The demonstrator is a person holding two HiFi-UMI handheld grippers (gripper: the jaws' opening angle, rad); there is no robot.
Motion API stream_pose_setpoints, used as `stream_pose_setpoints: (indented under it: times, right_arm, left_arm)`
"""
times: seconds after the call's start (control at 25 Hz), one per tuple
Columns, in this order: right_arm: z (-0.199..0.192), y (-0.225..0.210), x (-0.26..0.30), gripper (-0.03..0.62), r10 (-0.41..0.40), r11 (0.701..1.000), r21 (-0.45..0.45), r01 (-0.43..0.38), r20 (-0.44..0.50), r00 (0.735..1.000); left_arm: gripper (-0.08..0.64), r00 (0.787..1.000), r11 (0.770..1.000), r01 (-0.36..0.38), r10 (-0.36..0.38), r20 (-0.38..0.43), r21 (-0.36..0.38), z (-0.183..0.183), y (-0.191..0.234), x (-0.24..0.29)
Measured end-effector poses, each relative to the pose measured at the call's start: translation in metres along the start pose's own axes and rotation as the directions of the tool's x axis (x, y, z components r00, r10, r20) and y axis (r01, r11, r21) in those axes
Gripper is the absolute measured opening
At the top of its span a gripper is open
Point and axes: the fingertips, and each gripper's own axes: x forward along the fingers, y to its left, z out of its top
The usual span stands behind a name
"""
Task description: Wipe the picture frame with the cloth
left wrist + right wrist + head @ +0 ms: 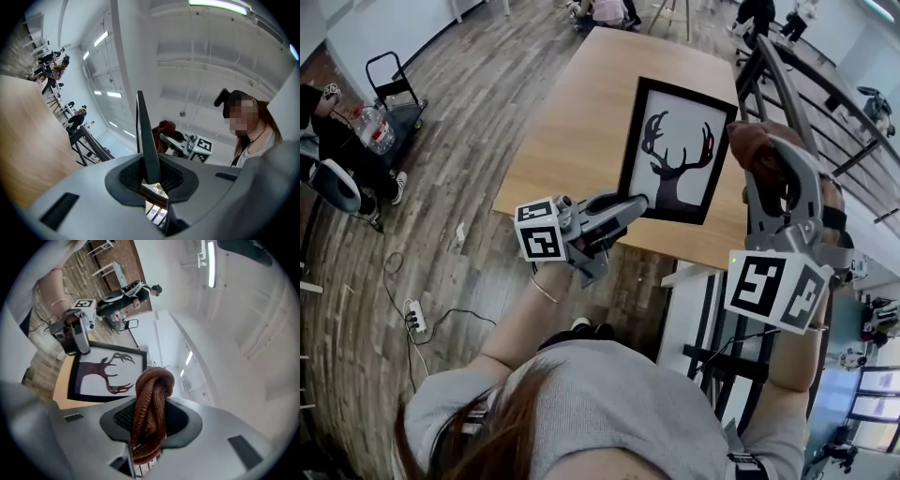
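Observation:
The picture frame (680, 150), black-edged with a dark deer silhouette on white, stands tilted over the wooden table (572, 122). My left gripper (636, 202) is shut on its lower left corner. In the left gripper view the frame (146, 140) shows edge-on, pinched between the jaws of the left gripper (152, 180). A brown cloth (752, 142) is bunched in my right gripper (767, 169), just off the frame's right edge. In the right gripper view the cloth (150, 413) hangs twisted between the jaws of the right gripper (147, 437), with the frame (105, 373) beyond it.
A black metal rack (787, 84) runs along the table's right side. On the wood floor to the left are a small cart (389, 94) with a bottle and a power strip (414, 317) with cables. People stand at the far end of the room.

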Motion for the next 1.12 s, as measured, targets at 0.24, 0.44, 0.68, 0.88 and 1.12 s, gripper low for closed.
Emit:
stream_pose_setpoints:
  times: [0.24, 0.44, 0.68, 0.88, 1.12]
  right_arm:
    - [-0.015, -0.027, 0.048, 0.133, -0.027, 0.999, -0.025, 0.025, -0.077, 0.997]
    - [-0.018, -0.004, 0.059, 0.133, 0.014, 0.998, -0.065, -0.021, -0.096, 0.995]
    - [-0.014, 0.012, 0.051, 0.133, 0.037, 0.995, -0.084, -0.045, -0.089, 0.995]
    - [-0.012, 0.039, 0.037, 0.133, 0.081, 0.993, -0.081, -0.088, -0.078, 0.994]
    - [-0.013, 0.075, 0.021, 0.133, 0.147, 0.986, -0.072, -0.151, -0.057, 0.988]
  left_arm:
    - [0.054, 1.0, 1.0, 0.026, -0.026, -0.018, 0.002, 0.002, -0.011, 0.005]
    - [0.054, 0.998, 0.999, 0.054, -0.054, -0.014, 0.004, 0.003, -0.013, 0.005]
    - [0.054, 0.998, 0.998, 0.058, -0.058, -0.005, -0.007, 0.003, -0.013, 0.005]
    - [0.054, 0.999, 0.998, 0.053, -0.053, 0.011, -0.016, 0.004, -0.014, 0.005]
    - [0.054, 0.998, 0.998, 0.045, -0.044, 0.039, -0.032, 0.005, -0.011, 0.004]
